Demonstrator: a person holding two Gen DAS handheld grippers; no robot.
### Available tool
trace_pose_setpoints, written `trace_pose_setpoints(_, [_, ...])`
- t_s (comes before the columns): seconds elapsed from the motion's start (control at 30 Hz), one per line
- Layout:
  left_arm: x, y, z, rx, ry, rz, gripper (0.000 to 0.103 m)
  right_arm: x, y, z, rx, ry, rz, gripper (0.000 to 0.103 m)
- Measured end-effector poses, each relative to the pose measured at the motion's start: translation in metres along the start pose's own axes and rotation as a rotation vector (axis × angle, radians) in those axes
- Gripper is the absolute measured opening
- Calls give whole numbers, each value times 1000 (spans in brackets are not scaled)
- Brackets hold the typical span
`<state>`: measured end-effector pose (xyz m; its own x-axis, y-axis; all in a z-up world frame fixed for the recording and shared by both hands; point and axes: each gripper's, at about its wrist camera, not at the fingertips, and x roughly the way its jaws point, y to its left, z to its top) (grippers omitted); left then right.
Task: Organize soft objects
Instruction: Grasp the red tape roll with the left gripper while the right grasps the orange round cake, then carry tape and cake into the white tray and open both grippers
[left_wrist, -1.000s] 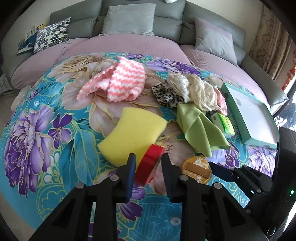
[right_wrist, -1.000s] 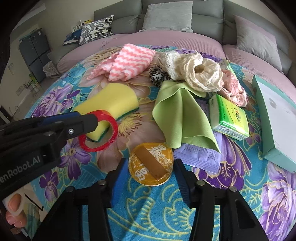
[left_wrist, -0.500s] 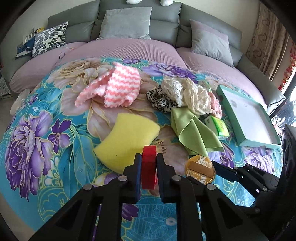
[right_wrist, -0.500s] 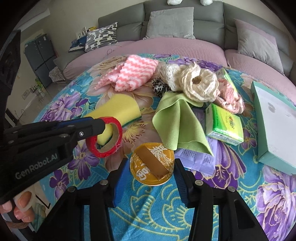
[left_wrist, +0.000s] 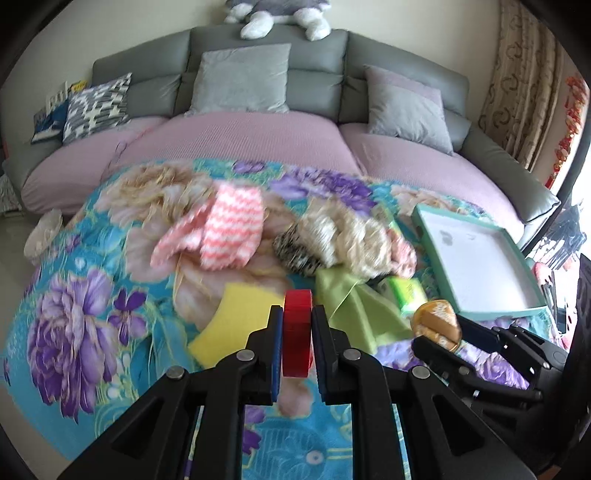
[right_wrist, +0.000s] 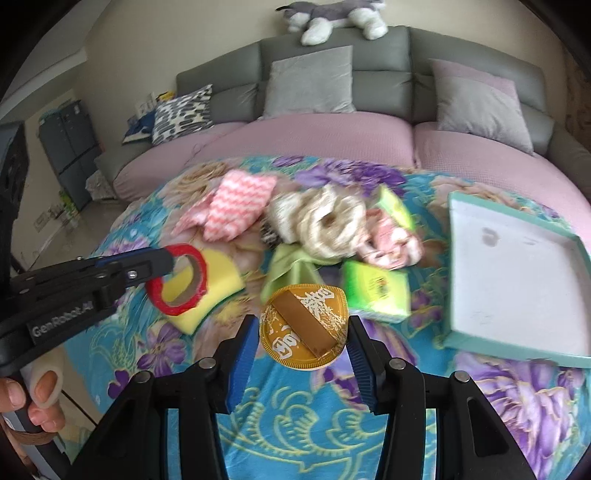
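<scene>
Both grippers have come up off the floral blanket (left_wrist: 74, 314) since a sec ago. Left gripper (left_wrist: 297, 341): its jaws have just been closing and are now nearly shut, clamped on the flat sides of the red tape roll (left_wrist: 297, 332), which was lying on the blanket before and now hangs clear of it. Right gripper (right_wrist: 303, 345) stays about half open, pads pressed on opposite edges of the round gold tin (right_wrist: 303, 326), also lifted, tilted a bit.

Likely reason: both are hard items, prob. being cleared out so only soft stuff gets sorted. Soft things left on the blanket: yellow sponge (left_wrist: 236, 317) just behind the tape, green cloth (left_wrist: 354, 314), pink zigzag cloth (left_wrist: 232, 229), cream lace pile (right_wrist: 325, 221), green tissue pack (right_wrist: 376, 291).

Room: open teal box (right_wrist: 509, 277) sits right of the tin, near rim close to the right fingers, so a sideways swing could clip it. Near part of the blanket is bare; the grippers are near each other, w/ little gap between.
</scene>
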<state>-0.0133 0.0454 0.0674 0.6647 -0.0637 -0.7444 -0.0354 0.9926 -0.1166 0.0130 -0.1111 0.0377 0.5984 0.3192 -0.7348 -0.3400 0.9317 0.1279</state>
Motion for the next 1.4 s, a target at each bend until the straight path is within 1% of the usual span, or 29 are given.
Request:
trace_pose_setpoints(0.07, [0, -12, 12, 23, -13, -14, 16, -7, -17, 8, 27, -15, -48, 51])
trace_pose_setpoints(0.13, [4, -24, 23, 44, -11, -32, 16, -13, -34, 17, 54, -28, -99, 51])
trace_pose_setpoints(0.23, [9, -47, 38, 79, -21, -55, 16, -21, -63, 28, 98, -43, -158, 51])
trace_pose_setpoints(0.33, [17, -76, 54, 131, -35, -92, 16, -24, -97, 37, 141, -43, -257, 51])
trace_pose_setpoints(0.4, [24, -98, 64, 164, -41, -117, 16, -26, -119, 39, 177, -48, -291, 51])
trace_pose_setpoints(0.57, [47, -136, 77, 208, -28, -162, 16, -24, -166, 33, 262, -55, -342, 51])
trace_pose_setpoints(0.77, [79, -175, 85, 243, 0, -190, 16, -11, -203, 23, 320, -51, -383, 51])
trace_pose_setpoints(0.93, [110, -198, 88, 248, 19, -212, 16, -5, -231, 17, 381, -78, -406, 51])
trace_pose_setpoints(1.07, [137, -216, 89, 262, 50, -221, 16, 2, -247, 13, 427, -98, -435, 51])
trace_pose_setpoints(1.23, [159, -232, 87, 286, 80, -216, 16, 12, -261, 8, 458, -75, -463, 51])
trace_pose_setpoints(1.4, [170, -241, 88, 290, 89, -219, 16, 14, -264, 7, 454, -62, -478, 51])
